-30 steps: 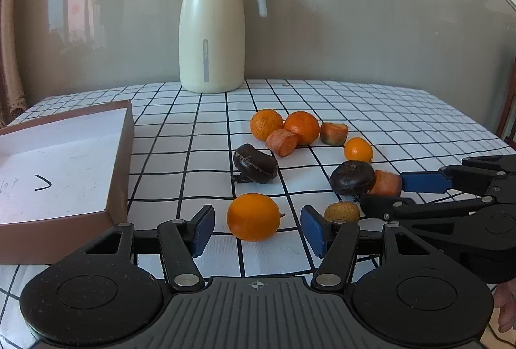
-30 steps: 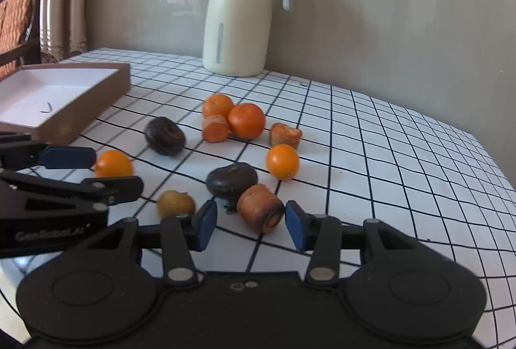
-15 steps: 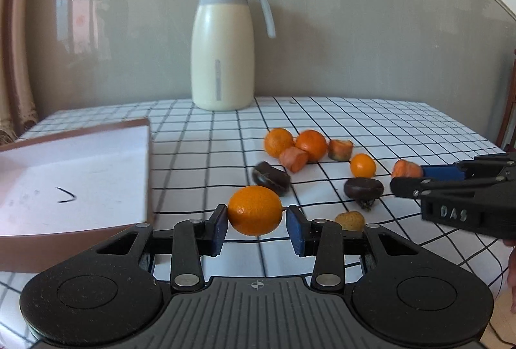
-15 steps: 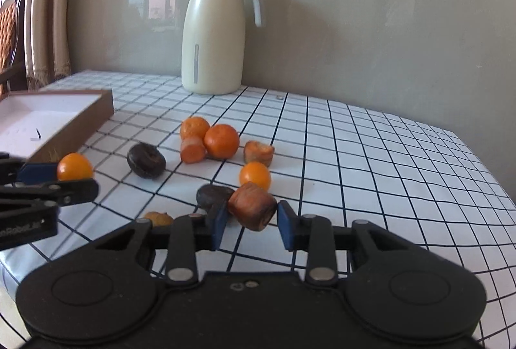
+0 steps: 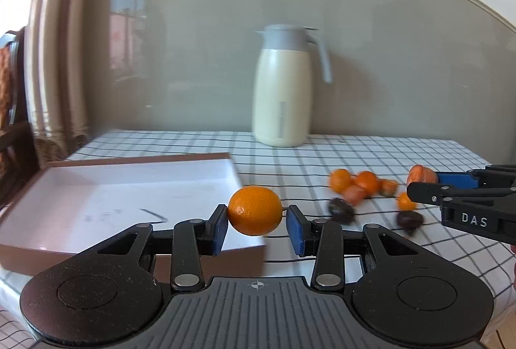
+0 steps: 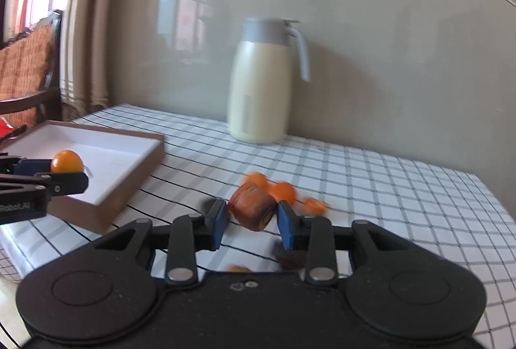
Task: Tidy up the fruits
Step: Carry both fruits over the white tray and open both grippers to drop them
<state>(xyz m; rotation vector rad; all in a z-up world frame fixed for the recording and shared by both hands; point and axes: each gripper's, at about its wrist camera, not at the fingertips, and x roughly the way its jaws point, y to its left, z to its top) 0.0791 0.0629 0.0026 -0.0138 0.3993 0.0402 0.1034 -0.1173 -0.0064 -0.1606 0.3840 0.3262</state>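
Earlier lay on the worktop between wide-apart blue pads; now clamped and lifted clear: orange [image 5: 254,210] in the left tongs [image 5: 257,221], brown cut fruit piece [image 6: 253,206] in the right tongs [image 6: 252,221]. Carried leftward, orange now level with the near right corner of the brown box [image 5: 96,255]. Left behind on the checked worktop [image 6: 387,187], farther off than before: remaining fruits [image 5: 354,187], blurred.

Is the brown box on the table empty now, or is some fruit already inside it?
Empty. The box shows only its bare white floor with a small dark mark. The orange is held in the left gripper, not resting inside.
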